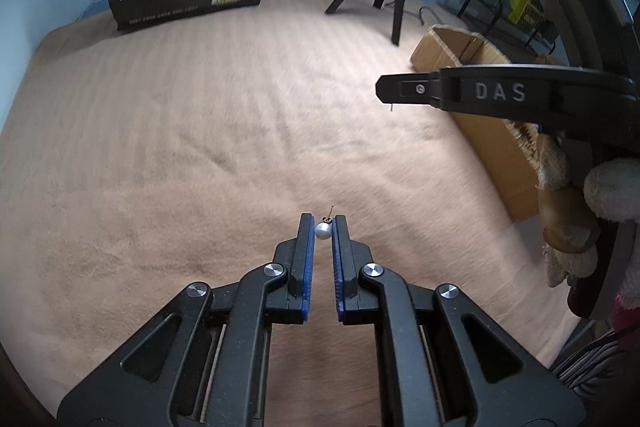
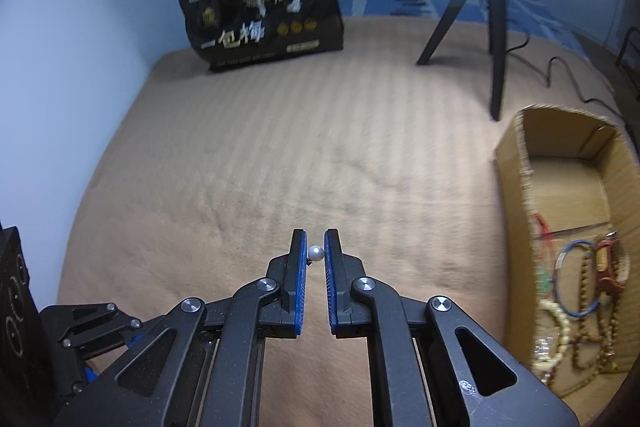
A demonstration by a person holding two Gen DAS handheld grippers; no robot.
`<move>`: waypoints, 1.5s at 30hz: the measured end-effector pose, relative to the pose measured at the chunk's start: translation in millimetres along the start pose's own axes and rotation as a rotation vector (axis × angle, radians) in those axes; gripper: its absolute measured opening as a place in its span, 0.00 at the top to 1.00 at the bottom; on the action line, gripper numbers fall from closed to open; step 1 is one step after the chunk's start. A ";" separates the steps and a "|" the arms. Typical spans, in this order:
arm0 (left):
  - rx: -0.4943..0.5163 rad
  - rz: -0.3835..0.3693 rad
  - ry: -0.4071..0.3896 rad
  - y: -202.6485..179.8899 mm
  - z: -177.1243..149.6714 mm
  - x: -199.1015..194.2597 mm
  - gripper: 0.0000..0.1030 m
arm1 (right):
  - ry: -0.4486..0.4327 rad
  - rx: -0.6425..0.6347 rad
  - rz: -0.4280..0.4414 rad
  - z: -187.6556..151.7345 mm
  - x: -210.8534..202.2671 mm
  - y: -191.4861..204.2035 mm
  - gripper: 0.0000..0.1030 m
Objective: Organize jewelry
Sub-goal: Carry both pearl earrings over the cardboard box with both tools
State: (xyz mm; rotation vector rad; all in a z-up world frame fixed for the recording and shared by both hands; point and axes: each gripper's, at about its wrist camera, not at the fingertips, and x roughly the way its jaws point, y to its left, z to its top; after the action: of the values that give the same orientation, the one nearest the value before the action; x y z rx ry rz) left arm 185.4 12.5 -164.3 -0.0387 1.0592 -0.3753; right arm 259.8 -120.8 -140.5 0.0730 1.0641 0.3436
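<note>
A small white pearl earring [image 1: 322, 230] with a thin post sits pinched between the blue pads of my left gripper [image 1: 322, 227], held above the beige blanket [image 1: 200, 147]. My right gripper [image 2: 316, 253] is shut on a second pearl earring [image 2: 315, 252] in the same way. The right gripper [image 1: 384, 91] also shows side-on in the left wrist view, with the thin post poking down below its tip. An open cardboard box [image 2: 516, 211] stands at the right, and inside it lie bead strings and bangles [image 2: 576, 291].
A black snack bag [image 2: 264, 23] leans against the blue wall at the back. A black tripod [image 2: 480, 15] with a trailing cable stands at the back right. A person's fluffy sleeve [image 1: 612, 195] shows at the right edge of the left wrist view.
</note>
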 end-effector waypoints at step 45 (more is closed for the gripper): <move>0.077 -0.164 -0.162 -172.3 80.2 14.8 0.93 | -0.139 0.128 -0.210 -13.4 -92.4 -154.5 0.93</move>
State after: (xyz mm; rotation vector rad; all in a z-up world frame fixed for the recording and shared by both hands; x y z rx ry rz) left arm 211.8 -165.3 -100.9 -0.0864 0.8830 -0.5522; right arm 245.0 -296.8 -103.5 0.0978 0.9454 0.0792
